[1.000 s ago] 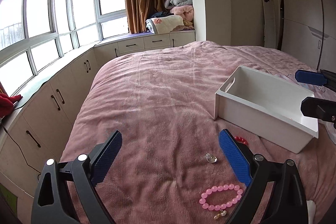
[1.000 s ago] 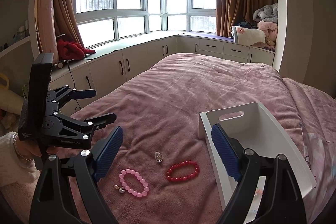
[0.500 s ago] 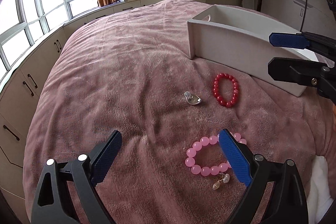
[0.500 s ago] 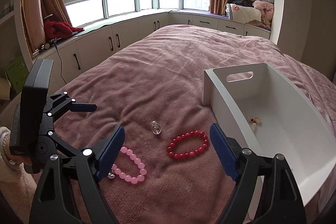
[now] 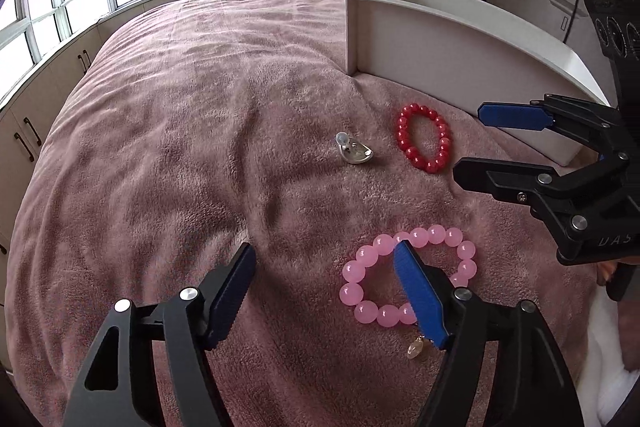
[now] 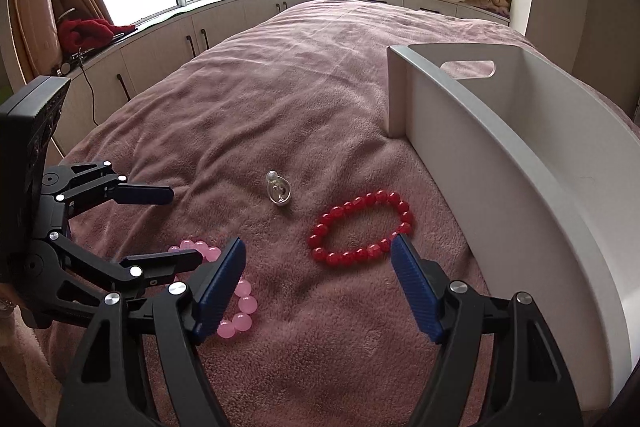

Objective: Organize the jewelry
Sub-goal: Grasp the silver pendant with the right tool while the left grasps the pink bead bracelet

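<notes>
I work over the bed, its pink blanket soft enough to swallow beads. The white bin stands to my right, touching nothing yet. My left tool is closing, one blue pad inside the pink bracelet, nothing pinched so far. My right tool is also closing, its right pad just beside the red bracelet, which is not gripped. A small clear pendant lies beyond. I should press down lightly so each pair of pads brackets one strand of beads, not blanket, before lifting.
</notes>
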The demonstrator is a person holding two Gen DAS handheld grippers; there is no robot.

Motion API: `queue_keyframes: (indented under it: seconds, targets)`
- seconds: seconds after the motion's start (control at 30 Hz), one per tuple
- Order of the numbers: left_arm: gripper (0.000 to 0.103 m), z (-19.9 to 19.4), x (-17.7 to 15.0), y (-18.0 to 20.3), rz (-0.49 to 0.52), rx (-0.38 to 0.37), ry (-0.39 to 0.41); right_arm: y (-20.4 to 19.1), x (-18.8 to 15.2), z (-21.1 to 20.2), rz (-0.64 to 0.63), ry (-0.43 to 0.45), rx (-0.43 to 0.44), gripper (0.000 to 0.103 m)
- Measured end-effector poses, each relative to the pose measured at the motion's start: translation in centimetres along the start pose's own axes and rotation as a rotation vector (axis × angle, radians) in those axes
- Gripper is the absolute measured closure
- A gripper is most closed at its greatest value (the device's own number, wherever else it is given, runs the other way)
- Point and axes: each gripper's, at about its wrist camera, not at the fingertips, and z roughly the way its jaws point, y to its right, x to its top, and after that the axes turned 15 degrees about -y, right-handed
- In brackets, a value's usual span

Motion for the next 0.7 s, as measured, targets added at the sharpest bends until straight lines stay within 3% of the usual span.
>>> queue_keyframes:
  seconds: [0.1, 0.17, 0.3, 0.43, 0.7]
  targets:
    - [0.052, 0.6, -0.3, 0.6, 0.027, -0.021, -0.027, -0.2, 0.6, 0.4, -0.018, 0.007, 0.001, 0.035]
    - [0.057, 0.9, -0.5, 1.2, 0.058, -0.002, -0.032, -0.4, 1.1, 1.0, -0.036, -0.001, 0.009, 0.045]
    - [0.078, 1.0, -0.4, 1.1, 0.059, -0.006, -0.029, -0.9, 2.0, 2.2, -0.065, -0.015, 0.029, 0.049]
    - [0.081, 1.3, -0.4, 0.6, 0.049, -0.024, -0.032, -1.7, 3.0, 3.3, -0.105, -0.025, 0.035, 0.060]
    - [0.081, 1.5, -0.4, 0.5, 0.049, -0.032, -0.026, -2.8, 4.3, 6.6, -0.152, -0.083, 0.029, 0.068]
